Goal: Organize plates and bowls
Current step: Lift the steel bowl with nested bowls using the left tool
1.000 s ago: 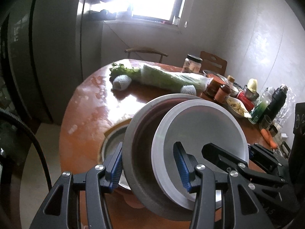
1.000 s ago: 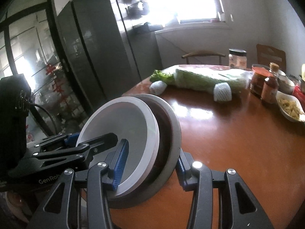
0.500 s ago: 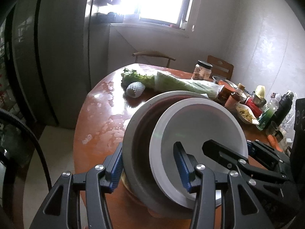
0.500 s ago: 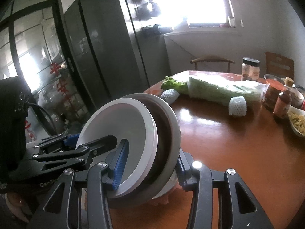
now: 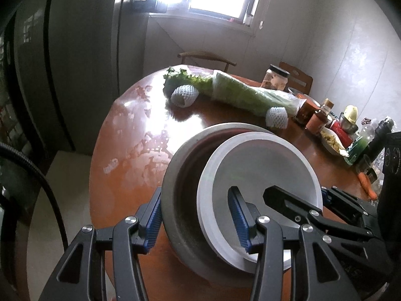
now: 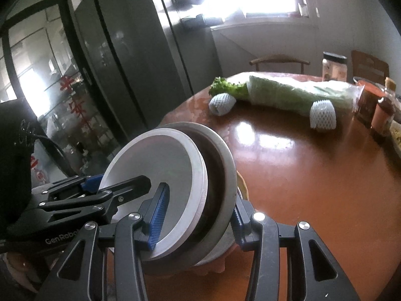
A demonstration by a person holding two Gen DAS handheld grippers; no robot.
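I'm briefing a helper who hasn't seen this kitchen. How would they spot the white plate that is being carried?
Find the round reddish-brown table; at its near edge both grippers clamp one tilted stack of dishes from opposite sides. The white plate is the front, smaller disc of that stack, facing the cameras. Behind it sits a larger grey plate with a dark inside; the white one is pale and flat-faced.

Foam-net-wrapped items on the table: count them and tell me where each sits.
2. One foam-wrapped item lies by the leafy greens at the table's far end; the other stands beside the bagged cabbage. More may be hidden.
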